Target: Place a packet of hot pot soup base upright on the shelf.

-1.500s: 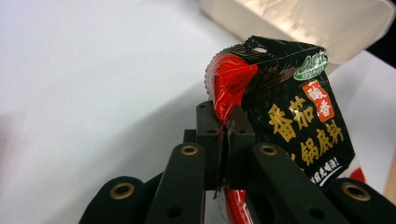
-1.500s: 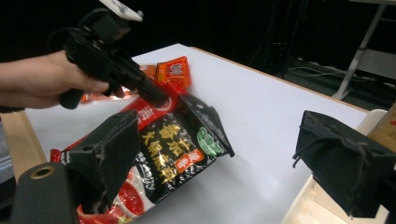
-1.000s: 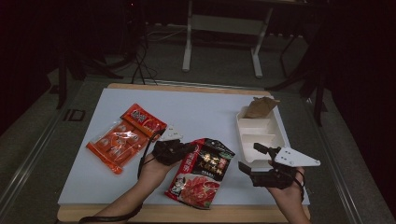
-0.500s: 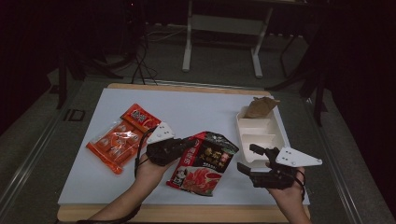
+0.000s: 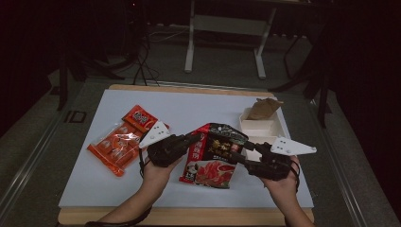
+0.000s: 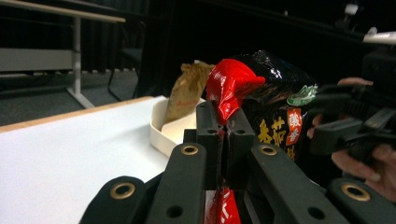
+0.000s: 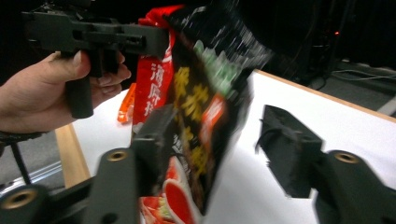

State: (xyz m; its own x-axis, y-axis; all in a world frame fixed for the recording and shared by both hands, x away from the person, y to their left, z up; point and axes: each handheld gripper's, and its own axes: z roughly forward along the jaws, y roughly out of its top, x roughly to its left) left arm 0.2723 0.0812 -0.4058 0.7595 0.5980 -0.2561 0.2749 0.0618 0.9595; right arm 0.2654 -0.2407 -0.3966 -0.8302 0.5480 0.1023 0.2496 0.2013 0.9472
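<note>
A black and red food packet [image 5: 216, 153] hangs tilted above the white table top [image 5: 189, 113]. My left gripper [image 5: 191, 139] is shut on its red upper left corner; the left gripper view shows the jaws pinching the red edge [image 6: 224, 126], with the packet [image 6: 275, 102] rising beyond them. My right gripper [image 5: 240, 155] stands open at the packet's right side. In the right gripper view the blurred packet [image 7: 201, 112] lies between its spread jaws, close to the left one, with a gap to the right one. The right gripper [image 7: 219, 140] holds nothing.
An orange-red snack packet [image 5: 124, 142] lies flat at the left of the table. A white tray [image 5: 257, 126] stands at the right with a brown paper bag [image 5: 264, 109] at its far end. The wooden table edge [image 5: 189, 215] runs along the front.
The left gripper has lifted the black and red packet off the table and tilted it upright. The right gripper has closed in on its right edge.
</note>
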